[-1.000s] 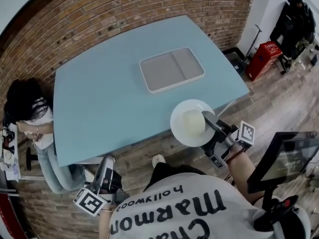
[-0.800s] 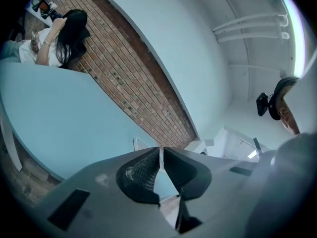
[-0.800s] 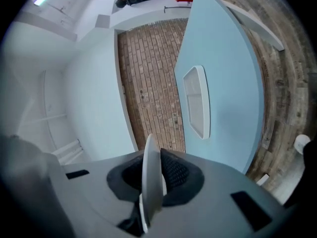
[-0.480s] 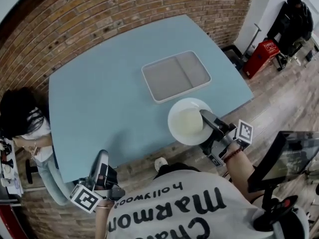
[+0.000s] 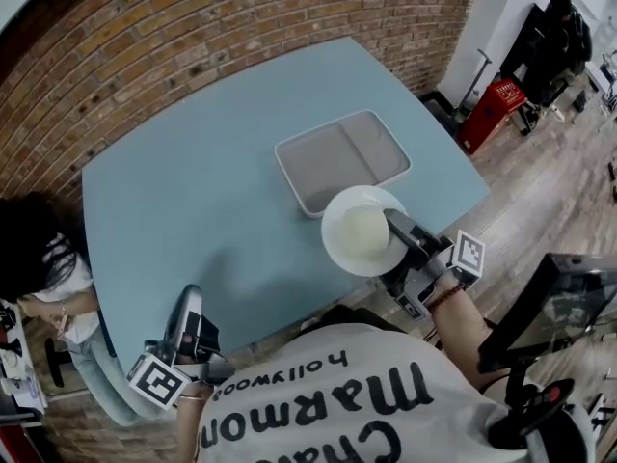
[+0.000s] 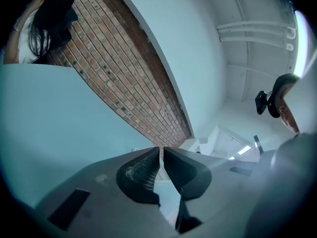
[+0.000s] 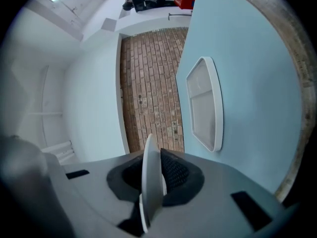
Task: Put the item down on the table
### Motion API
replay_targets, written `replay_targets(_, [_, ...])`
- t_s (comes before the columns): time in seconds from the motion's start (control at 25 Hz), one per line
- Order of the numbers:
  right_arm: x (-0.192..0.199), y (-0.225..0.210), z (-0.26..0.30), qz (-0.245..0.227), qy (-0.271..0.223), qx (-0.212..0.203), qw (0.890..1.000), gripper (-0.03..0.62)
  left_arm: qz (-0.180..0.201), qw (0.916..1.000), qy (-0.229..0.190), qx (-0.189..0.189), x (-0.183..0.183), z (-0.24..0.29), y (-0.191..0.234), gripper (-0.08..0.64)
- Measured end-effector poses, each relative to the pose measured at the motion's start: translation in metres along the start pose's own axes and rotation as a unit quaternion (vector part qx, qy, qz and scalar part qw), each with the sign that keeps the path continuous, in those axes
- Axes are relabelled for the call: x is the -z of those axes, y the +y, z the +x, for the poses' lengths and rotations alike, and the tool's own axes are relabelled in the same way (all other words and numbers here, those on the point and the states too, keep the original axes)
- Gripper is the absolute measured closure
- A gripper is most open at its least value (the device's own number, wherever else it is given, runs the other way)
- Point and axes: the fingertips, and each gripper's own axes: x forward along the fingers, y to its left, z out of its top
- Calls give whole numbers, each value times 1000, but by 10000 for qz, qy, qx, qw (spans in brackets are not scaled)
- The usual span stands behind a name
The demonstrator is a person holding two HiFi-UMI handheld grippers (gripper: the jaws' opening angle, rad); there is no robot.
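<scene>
Right tongs: pinching plate by its rim.
Plate location: held above table, near front edge, beside tray.
Left tongs: pressed together, empty.
Risk: touchdown on tray rim, tipping; rim-only grip, possible slip.

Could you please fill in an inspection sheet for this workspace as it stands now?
Surface: blue table, no spills seen.
Job's things: white plate, gripped by its rim above the table's near edge; in the head view it overlaps the tray's corner; whether it touches the table cannot be told.
Clutter: pale two-part tray, empty.
Grippers: right gripper shut on the plate; left gripper shut on nothing, by the table's near edge.
Cables: nothing seen.
Surroundings: brick wall; seated person at the table's left; red crate on the wood floor.
</scene>
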Motion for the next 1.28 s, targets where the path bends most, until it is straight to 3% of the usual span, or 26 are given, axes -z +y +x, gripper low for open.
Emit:
replay_targets(0.4, [-16, -8, 23, -39, 39, 211, 9998, 555, -127, 9999, -66, -83, -4, 15, 13, 529])
replay_targets(0.6, [-37, -16, 45, -5, 216, 428, 9989, 555, -251, 9983, -422, -326, -7, 20, 16, 529])
replay_targets(0.72, [-54, -21, 61, -258, 453, 612, 9968, 555, -279, 9969, -551, -495, -5, 22, 14, 529])
replay_targets(0.88, [-75, -32, 81, -976, 825, 960, 9871, 555, -462, 9929, -804, -747, -3, 23, 11, 529])
replay_targets(0.96, [-84, -39, 90, -1195, 982, 1079, 9821, 555, -336, 9926, -809, -845, -2, 25, 6, 529])
replay_targets(1.28, [-101, -78, 134, -1488, 1418, 1386, 9688, 555, -193, 9847, -1024, -1395, 0, 15, 0, 529])
